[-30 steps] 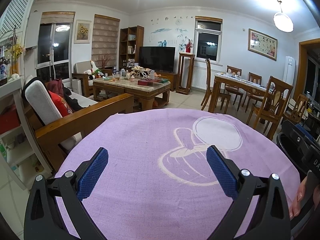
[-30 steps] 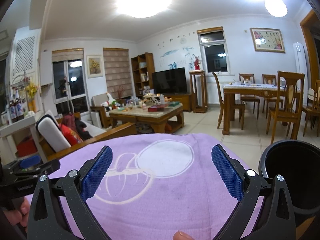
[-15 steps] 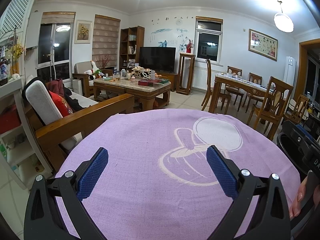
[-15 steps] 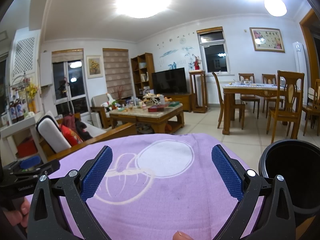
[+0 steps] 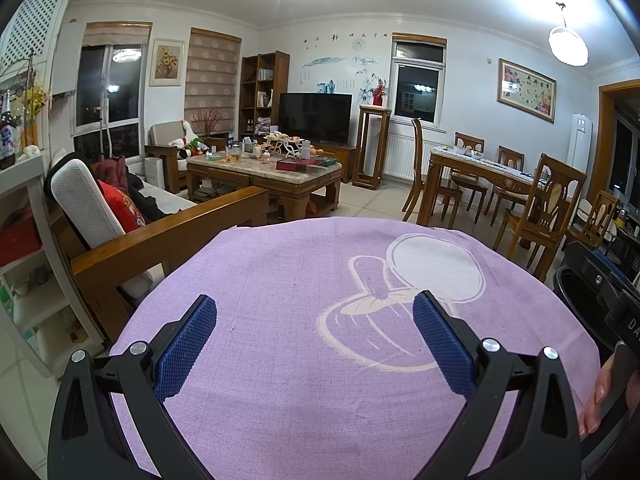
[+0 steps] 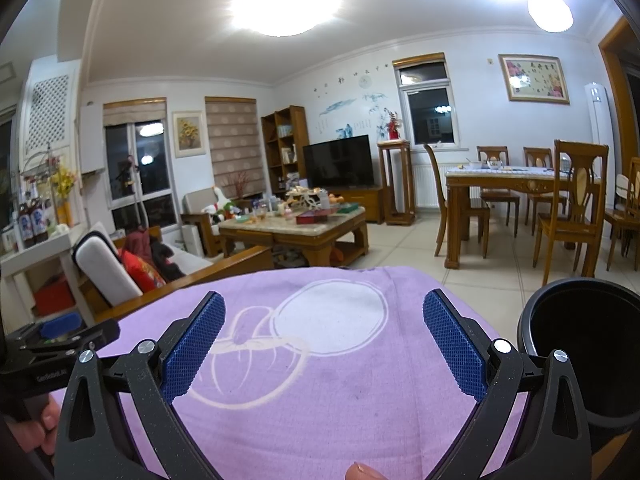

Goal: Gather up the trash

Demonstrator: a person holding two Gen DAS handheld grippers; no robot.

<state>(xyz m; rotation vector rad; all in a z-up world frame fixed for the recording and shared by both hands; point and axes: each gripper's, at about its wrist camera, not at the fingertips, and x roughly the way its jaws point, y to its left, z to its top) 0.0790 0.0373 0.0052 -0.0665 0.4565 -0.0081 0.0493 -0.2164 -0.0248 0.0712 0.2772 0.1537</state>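
Both claws, left claw (image 5: pixel 314 344) and right claw (image 6: pixel 323 346), are held wide open and empty above the purple cloth-covered table (image 5: pixel 280 280), no trash seen, round black bin (image 6: pixel 580 344) beside.

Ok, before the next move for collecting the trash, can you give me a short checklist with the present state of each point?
1. Left gripper open, nothing between the fingers: ok.
2. Right gripper open, nothing between the fingers: ok.
3. Black bin within view, mouth up and uncovered, at the right of the purple cloth: ok.
4. Trash to pick visible on the cloth: not ok, none shows in either view.
5. Bin contents: cannot tell, inside is dark.
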